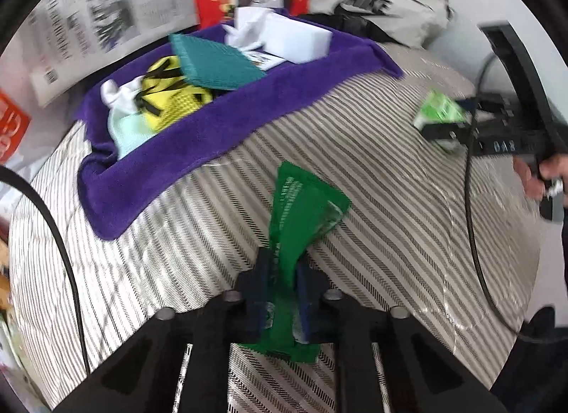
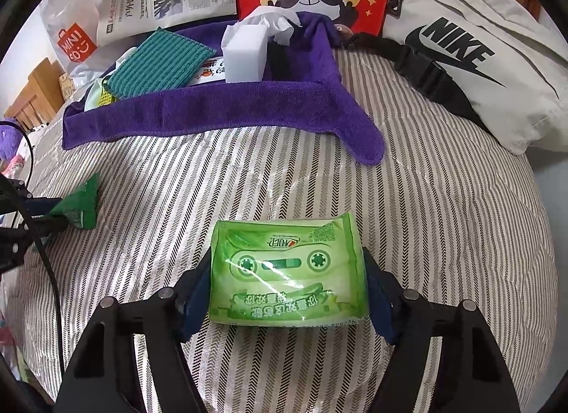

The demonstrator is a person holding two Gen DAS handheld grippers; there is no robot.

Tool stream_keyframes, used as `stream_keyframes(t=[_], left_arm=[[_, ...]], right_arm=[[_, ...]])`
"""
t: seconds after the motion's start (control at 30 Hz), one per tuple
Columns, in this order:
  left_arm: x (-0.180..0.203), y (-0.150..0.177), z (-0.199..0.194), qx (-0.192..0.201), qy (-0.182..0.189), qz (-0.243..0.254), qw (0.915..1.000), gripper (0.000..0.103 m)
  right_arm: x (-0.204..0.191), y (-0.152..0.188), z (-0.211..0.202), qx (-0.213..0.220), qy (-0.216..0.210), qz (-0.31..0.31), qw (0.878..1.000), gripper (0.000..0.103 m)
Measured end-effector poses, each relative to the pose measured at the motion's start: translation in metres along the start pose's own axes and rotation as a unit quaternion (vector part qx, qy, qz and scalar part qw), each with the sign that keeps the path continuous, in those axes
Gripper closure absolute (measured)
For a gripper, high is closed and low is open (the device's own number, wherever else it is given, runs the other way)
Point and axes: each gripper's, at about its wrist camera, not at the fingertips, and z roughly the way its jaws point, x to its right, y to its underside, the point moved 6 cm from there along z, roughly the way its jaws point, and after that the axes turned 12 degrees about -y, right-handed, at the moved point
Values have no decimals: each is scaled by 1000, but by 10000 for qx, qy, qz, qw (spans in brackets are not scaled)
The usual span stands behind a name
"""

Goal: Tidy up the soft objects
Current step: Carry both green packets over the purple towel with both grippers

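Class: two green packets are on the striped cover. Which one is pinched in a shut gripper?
The dark green packet, crumpled in the shut left gripper. The light green wipes pack lies flat between the right gripper's wide jaws.

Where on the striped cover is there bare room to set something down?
Bare striped cover lies between the purple towel and the wipes pack, and right of the pack toward the white bag. On the towel it is crowded: teal pad, white block, yellow item.
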Motion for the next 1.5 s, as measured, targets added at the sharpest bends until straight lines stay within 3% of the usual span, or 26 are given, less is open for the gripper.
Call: stream_keyframes(t=[0.4, 0.77, 1.1, 1.5], left_arm=[[-17, 5, -4, 6, -36, -537, 9985, 92], [-45, -9, -21, 319, 10, -1227, 9919, 92], [-76, -47, -31, 552, -205, -1520, 9866, 92], [-100, -88, -1, 475, -181, -1630, 9853, 92]], right_arm=[[-6, 0, -19, 257, -283, 3, 9993, 30], [-14, -25, -31, 339, -382, -76, 9987, 30], [-29, -75, -33, 497, -532, -179, 9972, 30], [-40, -144, -15, 524, -638, -245, 9963, 30]])
